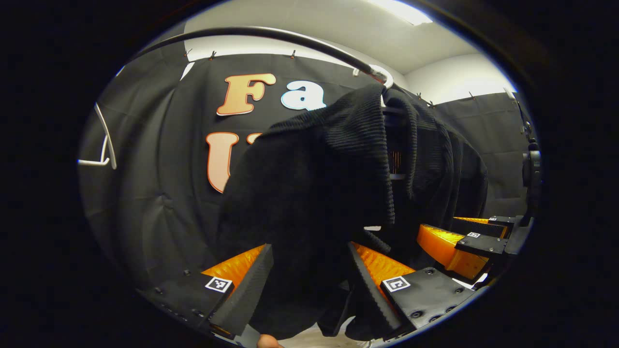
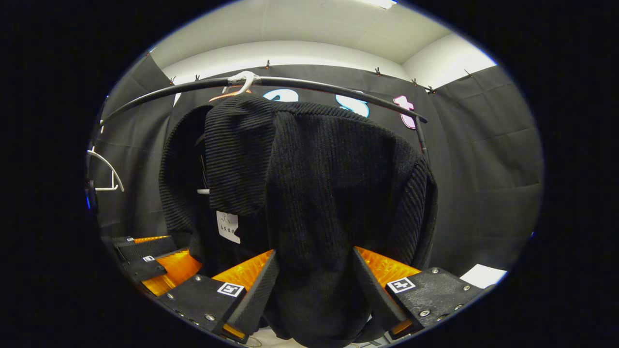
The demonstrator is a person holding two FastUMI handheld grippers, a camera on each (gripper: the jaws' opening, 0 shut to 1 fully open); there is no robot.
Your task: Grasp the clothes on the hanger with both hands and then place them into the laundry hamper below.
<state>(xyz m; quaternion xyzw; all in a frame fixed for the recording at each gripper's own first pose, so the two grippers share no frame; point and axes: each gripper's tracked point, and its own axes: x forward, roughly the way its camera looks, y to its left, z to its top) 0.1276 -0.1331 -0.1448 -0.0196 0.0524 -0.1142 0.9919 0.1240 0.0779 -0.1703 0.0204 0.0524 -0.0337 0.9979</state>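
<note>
I see the black sweater (image 2: 333,193) hanging from the rail (image 2: 309,86); my left gripper (image 1: 309,285) and right gripper (image 2: 314,285) have jaws spread around its fabric.

right claw (image 2: 314,285) | fingers spread around black sweater (image 2: 333,183) | hanging from rail (image 2: 309,86)

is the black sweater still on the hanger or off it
On: the black ribbed knit sweater drapes from the white hanger hooked over the black rail.

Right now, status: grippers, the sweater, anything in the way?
Left gripper and right gripper open, fabric between the fingers. Black sweater still on the hanger, hooked on the rail. Nothing blocking.
</note>
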